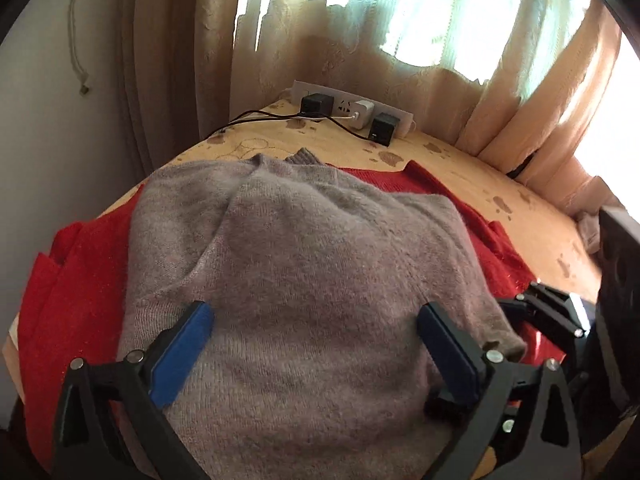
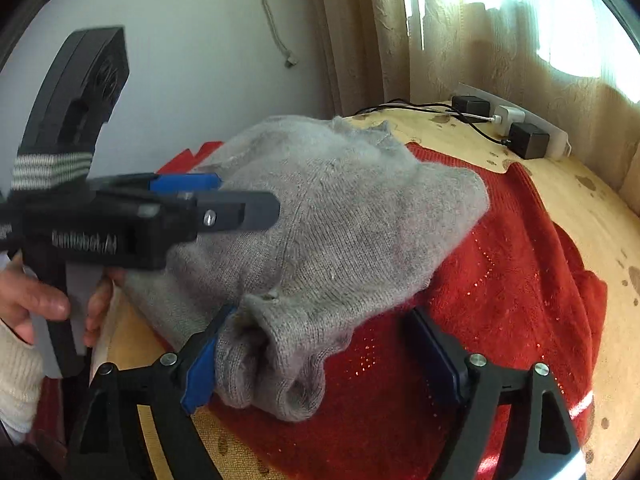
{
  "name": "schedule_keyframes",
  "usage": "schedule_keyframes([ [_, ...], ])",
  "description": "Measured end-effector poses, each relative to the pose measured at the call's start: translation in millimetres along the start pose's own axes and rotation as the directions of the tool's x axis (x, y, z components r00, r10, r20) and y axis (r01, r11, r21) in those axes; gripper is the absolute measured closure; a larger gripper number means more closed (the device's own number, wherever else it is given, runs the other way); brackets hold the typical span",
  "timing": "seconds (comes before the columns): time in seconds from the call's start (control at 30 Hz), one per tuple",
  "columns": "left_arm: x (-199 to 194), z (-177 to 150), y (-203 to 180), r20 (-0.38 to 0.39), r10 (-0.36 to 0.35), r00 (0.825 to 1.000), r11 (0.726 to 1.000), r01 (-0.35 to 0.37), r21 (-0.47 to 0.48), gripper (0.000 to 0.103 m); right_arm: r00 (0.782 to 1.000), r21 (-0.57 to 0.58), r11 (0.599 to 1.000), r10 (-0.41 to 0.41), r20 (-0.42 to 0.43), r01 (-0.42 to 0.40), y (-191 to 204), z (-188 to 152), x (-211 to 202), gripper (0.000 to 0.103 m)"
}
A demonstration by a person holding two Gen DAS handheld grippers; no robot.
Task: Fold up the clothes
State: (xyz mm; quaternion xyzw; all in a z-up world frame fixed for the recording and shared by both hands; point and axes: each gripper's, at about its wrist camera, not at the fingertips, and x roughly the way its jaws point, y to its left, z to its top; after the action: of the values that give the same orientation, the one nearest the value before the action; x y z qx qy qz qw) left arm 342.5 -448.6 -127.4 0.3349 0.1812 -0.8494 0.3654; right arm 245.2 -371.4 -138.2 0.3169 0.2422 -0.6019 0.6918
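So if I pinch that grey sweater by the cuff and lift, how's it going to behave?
The grey sweater is soft knit that already slumps in folds, so it will probably drape limply. The cuff looks stretchy and may elongate. Its fuzz may cling to the red sweater beneath.

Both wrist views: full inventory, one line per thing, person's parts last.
sweater: 1, grey, lying on top of the red one
red sweater: 1, red, spread under the grey one
table: 1, tan patterned top, under both
power strip: 1, white, far table edge; two black plugs, one white
cables: black, running left from the strip
curtains: beige, behind the table
left gripper: fingers open over the grey sweater
right gripper: fingers open around a grey cuff
hand: 1, cream sleeve, holding the left gripper
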Motion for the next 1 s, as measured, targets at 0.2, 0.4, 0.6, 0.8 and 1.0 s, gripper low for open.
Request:
schedule_keyframes([
  [0.2,-9,-9,-5,0.054,0.061,0.997,0.998,-0.061,0.008,0.001,0.998,-0.049,0.996,-0.069,-0.007,0.069,11,-3,3,0.007],
  [0.4,-42,-16,-9,0.073,0.165,0.983,0.985,-0.161,-0.064,0.000,0.995,0.027,0.994,-0.102,0.010,0.102,9,-5,-14,0.007],
  [0.6,-81,-30,-6,0.096,0.225,0.970,0.965,-0.208,-0.160,0.000,0.977,0.051,0.978,-0.206,0.059,0.203,19,-11,-47,0.006],
  [0.8,-108,-40,-4,0.101,0.310,0.945,0.933,-0.282,-0.222,0.000,0.954,0.059,0.957,-0.289,0.082,0.284,31,-16,-67,0.006],
  [1.0,-116,-49,-23,0.098,0.301,0.949,0.941,-0.278,-0.193,0.000,0.945,0.071,0.950,-0.311,0.099,0.305,35,-25,-81,0.006],
])
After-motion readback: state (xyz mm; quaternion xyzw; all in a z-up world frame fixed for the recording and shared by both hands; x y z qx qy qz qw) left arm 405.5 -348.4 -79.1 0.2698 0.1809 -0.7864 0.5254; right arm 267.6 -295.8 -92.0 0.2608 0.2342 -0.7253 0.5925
